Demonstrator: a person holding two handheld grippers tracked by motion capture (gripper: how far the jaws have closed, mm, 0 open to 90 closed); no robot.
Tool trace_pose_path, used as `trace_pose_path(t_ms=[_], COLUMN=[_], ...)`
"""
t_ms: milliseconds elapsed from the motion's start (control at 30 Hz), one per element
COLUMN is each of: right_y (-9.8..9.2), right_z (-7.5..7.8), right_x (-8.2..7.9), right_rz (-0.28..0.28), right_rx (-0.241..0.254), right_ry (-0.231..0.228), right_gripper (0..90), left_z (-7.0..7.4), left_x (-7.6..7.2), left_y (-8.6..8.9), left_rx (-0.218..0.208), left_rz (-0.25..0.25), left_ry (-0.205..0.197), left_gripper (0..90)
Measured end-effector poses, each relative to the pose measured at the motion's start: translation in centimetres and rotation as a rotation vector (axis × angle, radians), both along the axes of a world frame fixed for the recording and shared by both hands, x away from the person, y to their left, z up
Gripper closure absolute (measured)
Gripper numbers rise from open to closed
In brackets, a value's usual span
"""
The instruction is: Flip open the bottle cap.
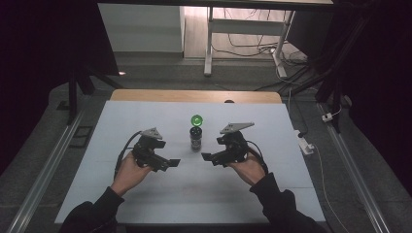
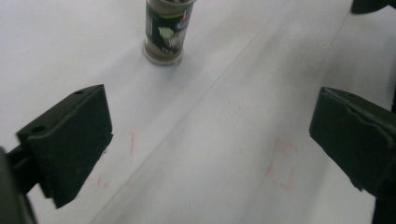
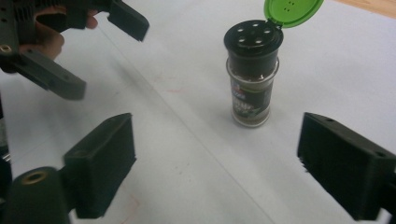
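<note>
While the spice jar (image 1: pixel 196 137) stands upright near the middle of the table (image 1: pixel 145 194), we judge the opening step as done: its green lid (image 3: pixel 292 10) is flipped up and back on its hinge, and the black shaker top (image 3: pixel 253 38) with its ring of holes is bare. What is left, as far as we can judge, is any shaking out or closing, since neither pair of tongs has the jar.

From the high view, the left gripper (image 1: pixel 167 164) sits at about eight o'clock from the jar and the right gripper (image 1: pixel 210 157) at about four o'clock, both near it but apart from it. We see the jaws of the left one spread wide over bare table with nothing between them, and the right one's jaws likewise stand well apart, with the jar ahead of them and untouched.

As for contents, through the clear wall we make out a brownish, ground filling that seems to reach most of the way up, though the label (image 3: pixel 246 105) and the dim light hide the exact level. Nothing appears spilled on the white surface around it; faint red marks (image 2: pixel 281 163) lie on the table close to the left gripper.
</note>
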State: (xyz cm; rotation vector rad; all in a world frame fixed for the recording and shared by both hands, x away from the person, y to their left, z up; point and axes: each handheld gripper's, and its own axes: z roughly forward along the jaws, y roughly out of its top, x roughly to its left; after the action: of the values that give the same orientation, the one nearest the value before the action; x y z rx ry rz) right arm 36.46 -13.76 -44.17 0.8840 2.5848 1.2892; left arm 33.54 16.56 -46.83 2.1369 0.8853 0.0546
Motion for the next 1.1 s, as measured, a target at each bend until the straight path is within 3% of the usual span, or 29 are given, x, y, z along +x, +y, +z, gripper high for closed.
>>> trace_pose_path(t_ms=[200,567,800,1100], right_y=[-0.9,-4.1,-6.5,-8.8], right_z=[0.0,0.1,-0.2,-0.3], right_x=[-1.3,-3.0,-4.2,-5.9], right_rz=[0.000,0.000,-0.036,-0.091], right_rx=[0.004,0.014,0.001,-0.002], right_ry=[0.002,-0.009,-0.009,-0.022], right_gripper=[0.9,0.0,0.0,0.0], left_z=[0.5,0.7,0.8,0.5], left_x=[-1.7,-5.1,-7.5,-10.1], left_y=[1.9,4.4,6.3,8.7], left_rx=[-0.041,-0.085,-0.080,-0.087], left_rz=[0.028,0.065,0.115,0.180], left_ry=[-0.013,-0.015,-0.046,-0.050], left_gripper=[0.0,0.2,0.3,0.1])
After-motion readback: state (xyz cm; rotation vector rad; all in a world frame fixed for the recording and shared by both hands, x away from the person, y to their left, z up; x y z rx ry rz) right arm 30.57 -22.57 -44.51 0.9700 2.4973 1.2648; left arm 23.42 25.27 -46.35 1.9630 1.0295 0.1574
